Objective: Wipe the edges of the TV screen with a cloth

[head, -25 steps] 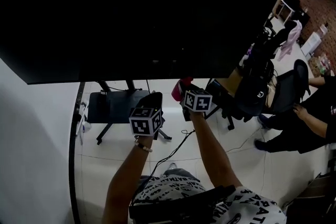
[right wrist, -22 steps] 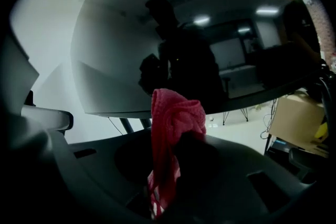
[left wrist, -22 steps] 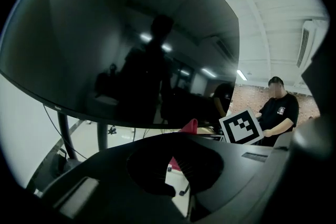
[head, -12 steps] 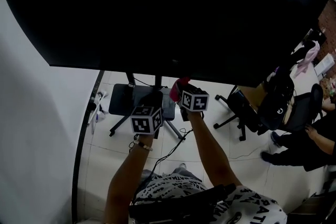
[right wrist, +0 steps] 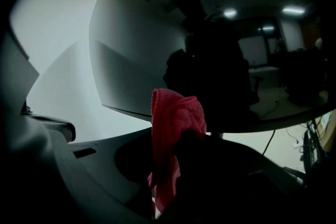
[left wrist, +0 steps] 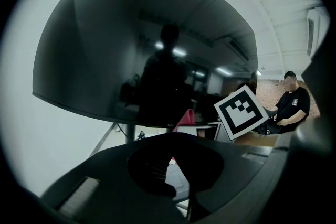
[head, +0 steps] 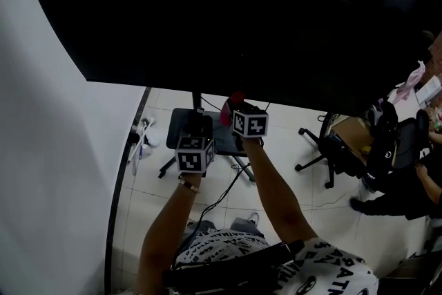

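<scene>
Right gripper (head: 238,109): clenched on the red cloth (right wrist: 174,128).
Cloth: held up just beneath the TV (head: 242,17) bottom edge.
Left gripper (head: 198,126): jaws pressed together, nothing between them, just beside the right.

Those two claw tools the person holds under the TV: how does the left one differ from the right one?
The right gripper is clamped on a red cloth; the left gripper holds nothing, and its jaws look closed on themselves. The right gripper sits higher, nearer the lower edge of the TV; the left gripper is a little lower and further left. Both carry a marker cube and point up at the dark screen.
</scene>
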Demonstrator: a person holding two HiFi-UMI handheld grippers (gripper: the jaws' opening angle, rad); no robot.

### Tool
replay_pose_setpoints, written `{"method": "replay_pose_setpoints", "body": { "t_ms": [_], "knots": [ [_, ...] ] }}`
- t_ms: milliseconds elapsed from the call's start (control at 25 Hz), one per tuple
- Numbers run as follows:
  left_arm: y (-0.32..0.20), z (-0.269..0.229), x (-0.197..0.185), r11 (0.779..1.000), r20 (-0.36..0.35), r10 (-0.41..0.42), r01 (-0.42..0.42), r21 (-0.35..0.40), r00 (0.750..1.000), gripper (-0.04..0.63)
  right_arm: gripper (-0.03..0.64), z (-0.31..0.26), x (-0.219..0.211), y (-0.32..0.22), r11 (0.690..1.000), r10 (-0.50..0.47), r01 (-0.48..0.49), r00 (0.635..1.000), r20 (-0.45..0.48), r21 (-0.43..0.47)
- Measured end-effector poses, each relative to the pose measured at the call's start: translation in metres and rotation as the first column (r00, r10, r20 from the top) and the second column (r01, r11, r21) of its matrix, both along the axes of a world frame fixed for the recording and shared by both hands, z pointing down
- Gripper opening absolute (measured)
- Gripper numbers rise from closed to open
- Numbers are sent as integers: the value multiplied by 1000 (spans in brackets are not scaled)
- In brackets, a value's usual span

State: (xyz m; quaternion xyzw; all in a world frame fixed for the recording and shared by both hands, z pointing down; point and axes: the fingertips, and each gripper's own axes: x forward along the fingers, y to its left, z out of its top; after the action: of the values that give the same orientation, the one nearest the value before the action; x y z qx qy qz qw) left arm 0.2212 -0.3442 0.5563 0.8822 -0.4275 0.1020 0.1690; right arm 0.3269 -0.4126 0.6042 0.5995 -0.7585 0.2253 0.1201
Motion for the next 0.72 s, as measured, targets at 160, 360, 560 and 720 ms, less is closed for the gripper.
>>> {"method": "replay_pose_setpoints", "body": {
  "t_ms": [160,360,560,720],
  "knots": [
    [1,-3,-30,1000,-8,12,-12,-11,1000,-5,77,2,-27,-9,1000,14,-14,1000,20,-19],
    [-23,0,-61,999,-13,-10,9,-47,1000,-5,77,1,-67,-40,999,-4,7,998,55,-54],
    [-84,3,-69,996,-4,-35,35,-86,999,-5,77,21,-88,-99,992,-29,42,994,110,-117],
    [-122,1,-65,992,37,-71,74,-100,997,-5,77,31,-100,-137,986,-73,97,983,171,-138]
  ]
}}
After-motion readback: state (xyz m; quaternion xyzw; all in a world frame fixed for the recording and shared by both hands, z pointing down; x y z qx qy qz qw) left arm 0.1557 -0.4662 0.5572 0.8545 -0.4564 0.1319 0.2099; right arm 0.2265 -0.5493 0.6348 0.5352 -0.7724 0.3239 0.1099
